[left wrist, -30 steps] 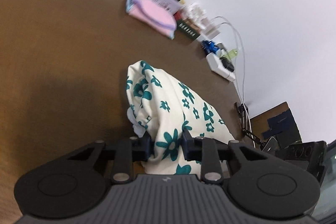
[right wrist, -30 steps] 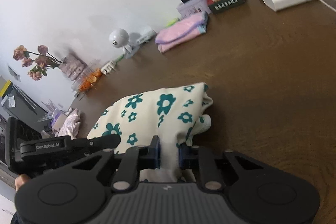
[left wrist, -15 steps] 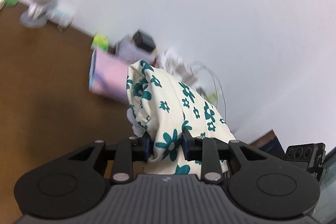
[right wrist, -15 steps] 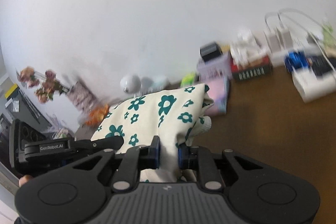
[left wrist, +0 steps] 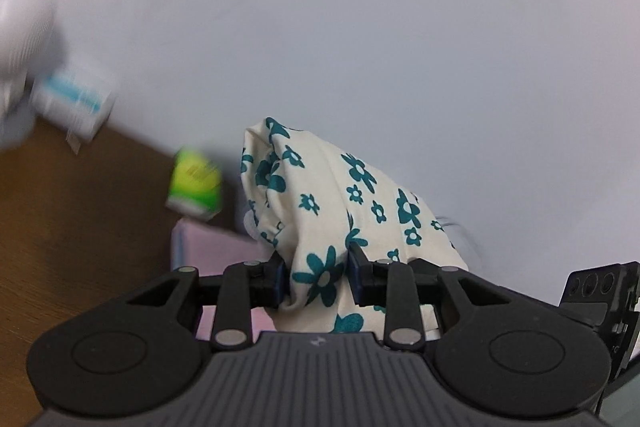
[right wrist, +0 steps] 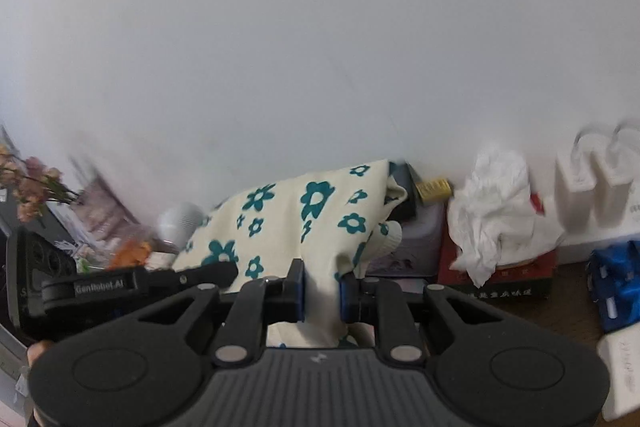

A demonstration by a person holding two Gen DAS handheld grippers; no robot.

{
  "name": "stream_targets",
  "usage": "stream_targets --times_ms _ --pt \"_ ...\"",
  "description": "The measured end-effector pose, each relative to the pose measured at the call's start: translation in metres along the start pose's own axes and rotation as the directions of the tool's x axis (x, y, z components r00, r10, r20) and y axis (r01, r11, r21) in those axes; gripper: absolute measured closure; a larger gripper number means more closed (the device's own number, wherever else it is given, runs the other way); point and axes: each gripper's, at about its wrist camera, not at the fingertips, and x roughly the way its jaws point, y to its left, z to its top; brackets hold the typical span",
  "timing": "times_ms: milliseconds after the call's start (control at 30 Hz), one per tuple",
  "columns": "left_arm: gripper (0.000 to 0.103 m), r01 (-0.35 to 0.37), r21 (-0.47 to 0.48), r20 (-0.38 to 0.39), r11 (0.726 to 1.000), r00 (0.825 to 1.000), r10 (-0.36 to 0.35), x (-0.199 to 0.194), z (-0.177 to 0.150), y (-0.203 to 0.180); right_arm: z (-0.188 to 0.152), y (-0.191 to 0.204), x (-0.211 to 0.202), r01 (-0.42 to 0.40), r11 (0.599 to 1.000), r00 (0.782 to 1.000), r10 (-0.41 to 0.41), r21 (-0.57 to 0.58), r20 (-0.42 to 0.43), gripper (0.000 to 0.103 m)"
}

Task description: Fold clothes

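The left gripper [left wrist: 316, 281] and right gripper [right wrist: 322, 291] each clench a bunched fold of the cream cloth garment printed with teal flowers [left wrist: 332, 211], holding it above the back edge of the brown wooden tabletop [left wrist: 80, 219], seemingly over a blurred pink folded cloth [left wrist: 212, 251].
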Motion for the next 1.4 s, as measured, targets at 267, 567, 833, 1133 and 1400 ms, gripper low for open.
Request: stream_targets --times_ms 267,567,833,1133,1400 --pt "0.054 -0.006 -0.016 -0.028 1.000 1.000 0.005 0.006 -0.018 0.028 -0.032 -0.034 0.033 0.027 0.996 0.998 -0.022 0.090 -0.054 0.078" --pt "0.066 -0.185 0.155 0.176 0.971 0.972 0.157 0.004 0.020 -0.027 -0.003 0.010 0.027 0.102 0.991 0.986 -0.088 -0.091 0.144 0.080" --pt "0.081 -0.253 0.164 0.076 0.953 0.967 0.243 0.047 -0.002 -0.007 -0.030 0.009 0.085 0.182 0.962 0.983 -0.177 -0.202 0.047 0.083" --pt "0.076 -0.248 0.148 0.157 0.957 0.962 0.225 0.018 -0.010 -0.009 -0.032 -0.004 0.064 0.193 0.971 0.981 -0.187 -0.145 0.052 0.082" --pt "0.065 -0.312 0.147 0.235 0.939 0.933 0.273 -0.100 -0.030 -0.026 -0.022 0.039 -0.009 0.208 0.957 0.955 -0.155 -0.202 0.252 0.081"
